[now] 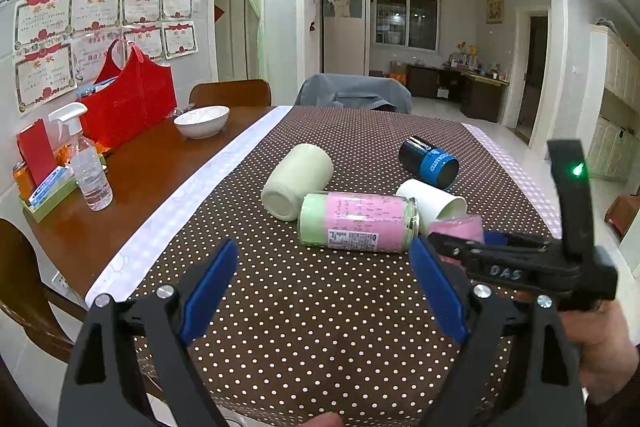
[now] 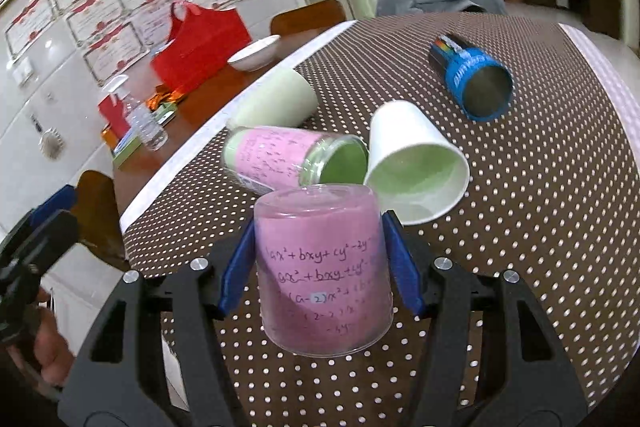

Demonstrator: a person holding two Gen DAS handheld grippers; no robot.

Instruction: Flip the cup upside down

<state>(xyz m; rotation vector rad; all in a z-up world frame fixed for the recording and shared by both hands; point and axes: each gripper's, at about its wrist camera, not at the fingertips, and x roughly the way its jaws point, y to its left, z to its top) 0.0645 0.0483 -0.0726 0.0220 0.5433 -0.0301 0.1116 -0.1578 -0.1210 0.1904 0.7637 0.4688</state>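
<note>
Two grippers: right gripper (image 2: 320, 263) pinches pink cup (image 2: 324, 267) (base up); left gripper (image 1: 324, 291) spread.

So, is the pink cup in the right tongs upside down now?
Yes. The pink cup shows its closed base up, open rim down, between the right tongs.

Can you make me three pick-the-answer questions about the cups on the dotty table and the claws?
1. Where is the white bowl?
A. on the bare wood beside the cloth
B. inside a cup
C. on the floor

2. How many cups lie on their sides?
A. one
B. four
C. seven

3. What is the right claw doing?
A. holding the pink cup
B. hanging open and empty
C. gripping the bowl

Answers: 1 A, it sits on brown wood left of the dotted tablecloth. 2 B, pale green, pink-labelled, white and blue. 3 A, blue pads press both its sides.
</note>
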